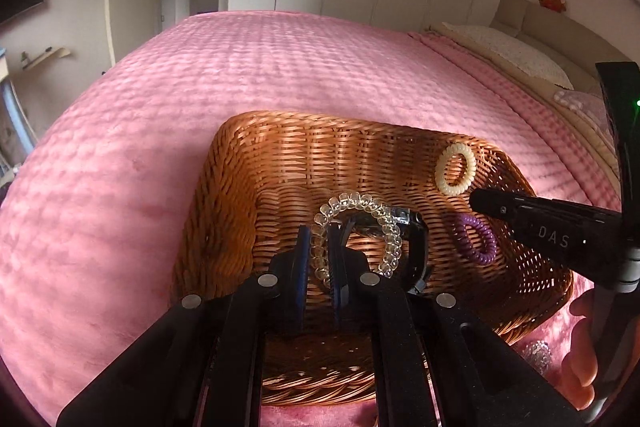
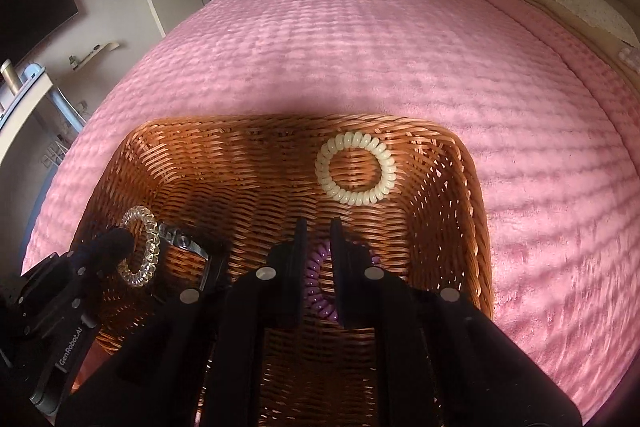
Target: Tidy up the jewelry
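A wicker basket (image 1: pixel 248 163) (image 2: pixel 460 187) sits on the pink bedspread. Inside lie a cream spiral hair tie (image 1: pixel 455 169) (image 2: pixel 355 169), a clear spiral hair tie (image 1: pixel 384 223) (image 2: pixel 148 247), a purple spiral hair tie (image 1: pixel 478 241) (image 2: pixel 318 279) and a black watch (image 1: pixel 416 247) (image 2: pixel 188 241). My left gripper (image 1: pixel 320 239) is down in the basket, its jaws nearly closed around the clear tie's left side. My right gripper (image 2: pixel 318 231) is down in the basket, jaws narrowly apart around the purple tie.
The pink bedspread (image 1: pixel 280 67) spreads all around the basket. Pillows (image 1: pixel 516 51) and a headboard are at the right. A small sparkly item (image 1: pixel 538 355) lies on the bed beside the basket's near right corner, by the hand. Wardrobes and a door stand behind.
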Motion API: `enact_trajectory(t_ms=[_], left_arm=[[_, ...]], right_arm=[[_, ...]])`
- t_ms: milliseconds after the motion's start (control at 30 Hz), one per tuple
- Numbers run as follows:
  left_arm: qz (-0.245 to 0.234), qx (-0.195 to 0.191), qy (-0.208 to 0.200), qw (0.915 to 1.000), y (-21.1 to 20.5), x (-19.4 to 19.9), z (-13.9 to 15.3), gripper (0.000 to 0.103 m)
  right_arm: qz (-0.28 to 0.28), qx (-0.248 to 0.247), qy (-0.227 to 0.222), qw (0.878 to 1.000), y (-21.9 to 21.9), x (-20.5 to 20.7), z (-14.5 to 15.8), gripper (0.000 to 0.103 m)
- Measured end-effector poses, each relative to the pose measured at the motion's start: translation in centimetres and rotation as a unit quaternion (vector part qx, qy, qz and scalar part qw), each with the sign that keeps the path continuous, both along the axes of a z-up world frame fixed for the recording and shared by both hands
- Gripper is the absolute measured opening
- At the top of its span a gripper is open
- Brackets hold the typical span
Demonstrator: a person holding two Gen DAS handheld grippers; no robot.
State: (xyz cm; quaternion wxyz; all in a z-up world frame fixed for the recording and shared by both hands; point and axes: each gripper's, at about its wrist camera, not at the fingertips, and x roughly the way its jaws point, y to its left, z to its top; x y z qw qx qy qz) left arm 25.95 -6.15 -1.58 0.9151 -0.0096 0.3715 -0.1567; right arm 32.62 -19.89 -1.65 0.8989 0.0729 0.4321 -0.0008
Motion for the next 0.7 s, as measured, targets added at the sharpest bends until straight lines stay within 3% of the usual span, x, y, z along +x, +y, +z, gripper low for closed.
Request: enact_trajectory(t_ms=[100, 167, 233, 300, 367, 533, 700], left_arm=[[0.002, 0.003, 0.004, 1.0, 0.0, -0.1, -0.2, 0.009], [-0.005, -0.002, 0.001, 1.0, 0.1, -0.5, 0.0, 0.017], [-0.003, -0.003, -0.011, 0.9999, 0.2, -1.1, 0.5, 0.046], [-0.002, -0.015, -0.022, 0.9996, 0.7, -2.1, 1.4, 0.055], [-0.007, -0.032, -0.027, 0.9991, 1.2, -3.2, 2.1, 0.055], [-0.021, -0.071, -0.052, 0.9959, 2.6, -7.3, 4.2, 0.055], [-0.034, -0.073, -0.075, 0.9939, 3.7, -12.2, 4.9, 0.055]], right_arm=[[0.001, 0.017, -0.001, 1.0, -0.6, -0.7, -0.1, 0.01], [0.009, 0.026, -0.006, 1.0, -0.6, -1.3, 0.0, 0.01], [0.016, 0.021, -0.013, 1.0, -0.3, -2.2, 0.4, 0.014], [0.021, 0.02, -0.023, 0.999, -0.2, -3.5, 1.0, 0.03], [0.027, 0.019, -0.035, 0.999, -0.2, -5.0, 1.7, 0.035], [0.041, 0.01, -0.068, 0.997, -0.3, -9.6, 4.0, 0.035], [0.048, -0.013, -0.107, 0.993, -0.7, -14.5, 5.7, 0.035]])
